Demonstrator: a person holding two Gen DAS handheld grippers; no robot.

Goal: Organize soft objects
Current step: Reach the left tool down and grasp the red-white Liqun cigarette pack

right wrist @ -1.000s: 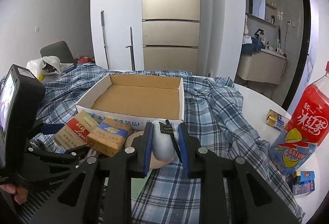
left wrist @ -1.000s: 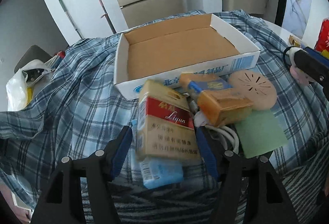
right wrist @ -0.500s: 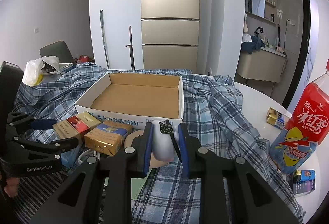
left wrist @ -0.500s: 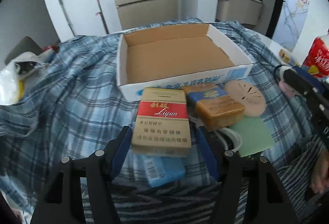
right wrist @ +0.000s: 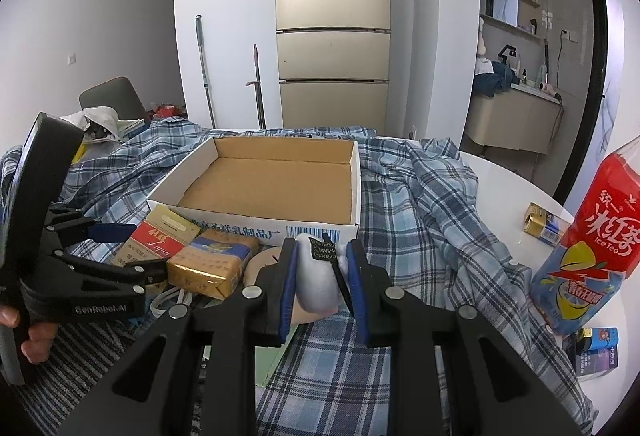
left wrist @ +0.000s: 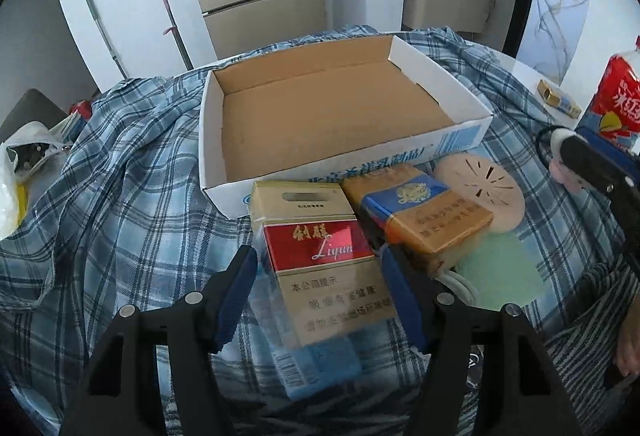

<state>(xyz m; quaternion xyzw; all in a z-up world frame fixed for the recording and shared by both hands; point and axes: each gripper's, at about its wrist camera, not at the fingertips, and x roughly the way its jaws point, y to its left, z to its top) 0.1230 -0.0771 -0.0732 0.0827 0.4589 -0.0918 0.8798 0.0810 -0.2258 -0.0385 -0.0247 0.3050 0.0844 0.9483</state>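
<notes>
Your left gripper [left wrist: 318,290] has pushed further in around the red pack [left wrist: 320,252] over the last second, fingers [left wrist: 234,292] still spread and not yet pinching, so the grasp is set up but you have yet to close. That pack lies just in front of the box [left wrist: 344,171], long axis running from your fingers toward the box, top end facing it, resting partly on a blue pack [left wrist: 316,364]. Your right gripper [right wrist: 322,284] stays clenched on the white plush [right wrist: 318,284], upright, hovering just short of the box's near wall.
</notes>
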